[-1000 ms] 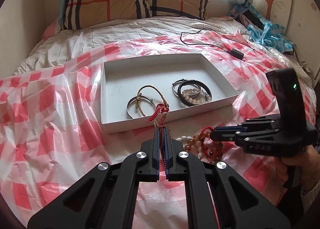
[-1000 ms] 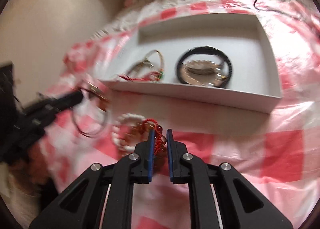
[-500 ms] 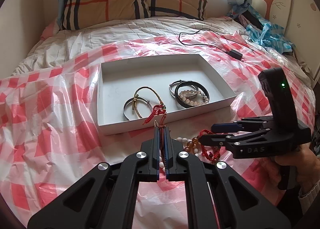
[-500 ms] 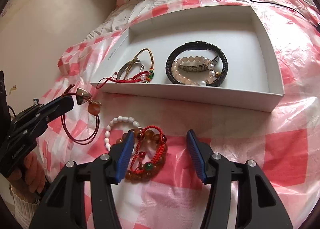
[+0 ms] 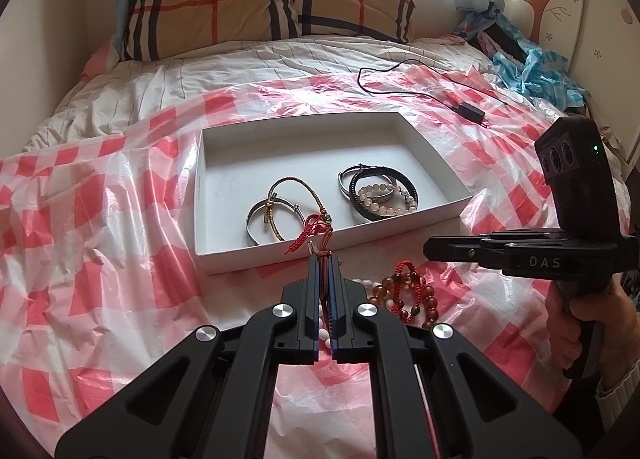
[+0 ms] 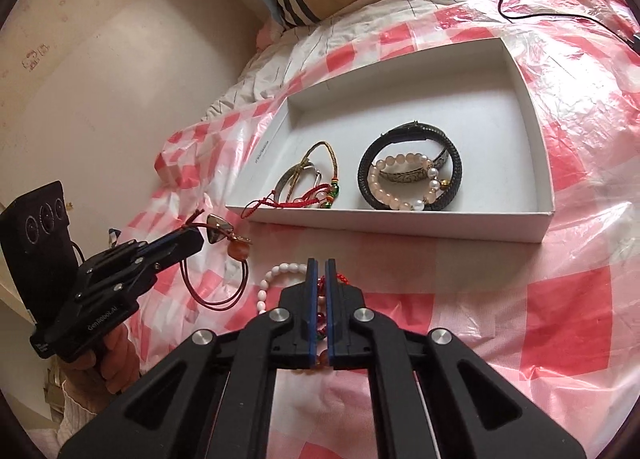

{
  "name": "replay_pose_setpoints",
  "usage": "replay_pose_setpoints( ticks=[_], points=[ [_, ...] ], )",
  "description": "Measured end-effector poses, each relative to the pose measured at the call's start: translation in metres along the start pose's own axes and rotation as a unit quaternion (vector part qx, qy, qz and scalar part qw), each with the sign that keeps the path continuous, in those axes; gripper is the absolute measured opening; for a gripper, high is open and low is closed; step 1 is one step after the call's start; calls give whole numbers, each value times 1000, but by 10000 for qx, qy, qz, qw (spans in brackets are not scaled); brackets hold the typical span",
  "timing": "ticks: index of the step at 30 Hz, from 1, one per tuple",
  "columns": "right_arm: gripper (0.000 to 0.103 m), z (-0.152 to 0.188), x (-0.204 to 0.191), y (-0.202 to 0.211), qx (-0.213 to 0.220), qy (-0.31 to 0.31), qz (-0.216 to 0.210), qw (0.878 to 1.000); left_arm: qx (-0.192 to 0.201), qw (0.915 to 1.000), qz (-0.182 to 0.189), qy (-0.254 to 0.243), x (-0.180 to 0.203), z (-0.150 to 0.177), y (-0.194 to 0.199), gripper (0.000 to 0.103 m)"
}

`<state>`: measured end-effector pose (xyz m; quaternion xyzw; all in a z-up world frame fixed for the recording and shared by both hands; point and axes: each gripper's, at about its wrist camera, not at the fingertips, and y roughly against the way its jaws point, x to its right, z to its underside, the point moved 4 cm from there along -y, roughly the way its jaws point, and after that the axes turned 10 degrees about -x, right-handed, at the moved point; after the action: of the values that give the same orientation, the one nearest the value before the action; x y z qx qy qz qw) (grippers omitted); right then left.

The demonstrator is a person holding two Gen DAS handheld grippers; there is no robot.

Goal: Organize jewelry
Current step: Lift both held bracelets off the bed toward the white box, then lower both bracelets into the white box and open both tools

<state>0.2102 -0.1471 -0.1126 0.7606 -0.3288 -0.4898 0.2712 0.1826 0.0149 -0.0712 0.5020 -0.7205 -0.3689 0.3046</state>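
On a bed draped in red-checked plastic, the left gripper [image 6: 196,245] holds its jaws clamped on a dark red cord bracelet [image 6: 216,279]. Beside it, the right gripper [image 6: 319,265] is pinched together around a red beaded bracelet [image 5: 408,291]. Beyond sits the white tray [image 6: 400,225] holding bracelets.

Red-checked sheet [image 5: 100,219], white box [image 5: 224,263]

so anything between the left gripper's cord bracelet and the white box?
Nothing visible. The left gripper holds the red cord bracelet just short of the white box, whose low near wall is the only thing to clear. The floor behind the bracelets is bare.
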Motion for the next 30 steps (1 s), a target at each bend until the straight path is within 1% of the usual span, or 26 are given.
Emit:
replay_pose_setpoints(
  ticks=[1,2,3,4,5,6,8,9,10,11,13,18,21,30],
  points=[
    [4,0,0,-1,-14,6,96,10000,-5,10000,0,-2,0,0,0,4],
    [5,0,0,-4,-95,-17,91,9999,-6,10000,2,-4,-1,0,0,4],
    [17,1,1,-8,-179,-46,63,9998,-9,10000,4,-7,0,0,0,4],
    [41,1,0,-13,-252,-40,110,9996,-9,10000,8,-11,0,0,0,4],
    [49,0,-2,-16,-274,13,214,9994,-7,10000,13,-10,0,-1,1,4],
    [50,0,-3,-17,-276,101,297,9991,-6,10000,17,-5,0,-1,1,4],
    [49,-2,-5,-24,-326,153,367,9987,1,10000,26,-6,1,-2,1,4],
    [39,-2,-4,-27,-376,169,415,9983,3,10000,31,-6,1,-3,1,4],
    [24,-1,-3,-30,-440,192,446,9979,3,10000,33,-8,1,-3,1,4],
    [20,0,-4,-33,-507,209,431,9976,3,10000,31,-9,1,-3,1,4],
    [8,1,-5,-30,-478,268,333,9979,8,10000,34,2,1,-3,1,4],
    [8,0,-7,-15,-218,242,34,9995,21,10000,60,29,1,-3,1,4],
    [8,-3,-9,-4,22,214,-126,9997,40,9999,109,69,1,-3,1,4],
    [8,-14,-20,22,717,319,-323,9964,182,9992,249,239,-2,-12,2,4]
  ],
)
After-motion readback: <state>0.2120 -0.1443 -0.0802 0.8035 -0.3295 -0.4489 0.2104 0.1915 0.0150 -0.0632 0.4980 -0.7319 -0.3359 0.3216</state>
